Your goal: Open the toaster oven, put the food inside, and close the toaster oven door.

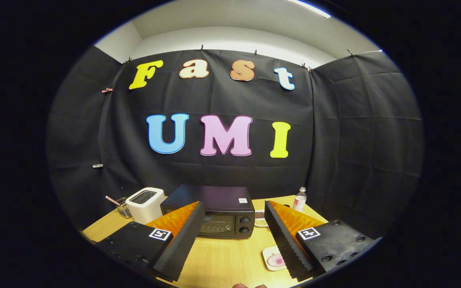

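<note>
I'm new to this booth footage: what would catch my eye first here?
The black toaster oven stands beyond the open gripper, its door closed. A white toaster sits beside it, with a clear bottle on its other side. Nearer, a small plate with pink food lies on the wooden table, partly behind one finger.

1. A white toaster stands on the wooden table, toward the back, with its slot facing up;
2. A small clear glass sits just beside the toaster, against the black cloth wall; a thin pink stick leans out of it;
3. A clear plastic bottle with a pale cap stands upright near the table's far edge, close to the cloth;
4. A small patterned packet lies flat on the table; its print is too small to tell.
</note>
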Demonstrator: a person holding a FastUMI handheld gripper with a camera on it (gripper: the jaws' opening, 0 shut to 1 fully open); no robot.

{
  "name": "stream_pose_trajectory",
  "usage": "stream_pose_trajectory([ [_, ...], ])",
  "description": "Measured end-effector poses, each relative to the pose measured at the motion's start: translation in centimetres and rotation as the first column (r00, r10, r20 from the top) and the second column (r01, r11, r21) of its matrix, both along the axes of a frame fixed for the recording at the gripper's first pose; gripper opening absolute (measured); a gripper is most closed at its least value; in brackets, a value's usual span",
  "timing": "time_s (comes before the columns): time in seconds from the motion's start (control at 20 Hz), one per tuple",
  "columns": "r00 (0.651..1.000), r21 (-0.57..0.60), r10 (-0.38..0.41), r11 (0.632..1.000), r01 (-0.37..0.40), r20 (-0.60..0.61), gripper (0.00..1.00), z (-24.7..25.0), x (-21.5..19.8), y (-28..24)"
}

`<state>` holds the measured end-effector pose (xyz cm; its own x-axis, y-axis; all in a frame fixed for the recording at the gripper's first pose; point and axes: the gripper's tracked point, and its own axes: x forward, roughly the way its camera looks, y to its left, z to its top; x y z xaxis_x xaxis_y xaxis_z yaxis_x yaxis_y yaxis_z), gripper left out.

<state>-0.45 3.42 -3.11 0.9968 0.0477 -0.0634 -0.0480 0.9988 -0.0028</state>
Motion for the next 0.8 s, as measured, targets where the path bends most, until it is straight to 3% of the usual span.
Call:
stream_pose_trajectory([
  [0.45, 1.0, 0.001, 0.028, 1.0, -0.028, -0.012, 0.98, -0.5, 4.7, 3.1],
  [0.8, 0.996, 0.006, 0.033, 0.999, -0.033, -0.086, 0.99, -4.5, 10.0, 7.3],
])
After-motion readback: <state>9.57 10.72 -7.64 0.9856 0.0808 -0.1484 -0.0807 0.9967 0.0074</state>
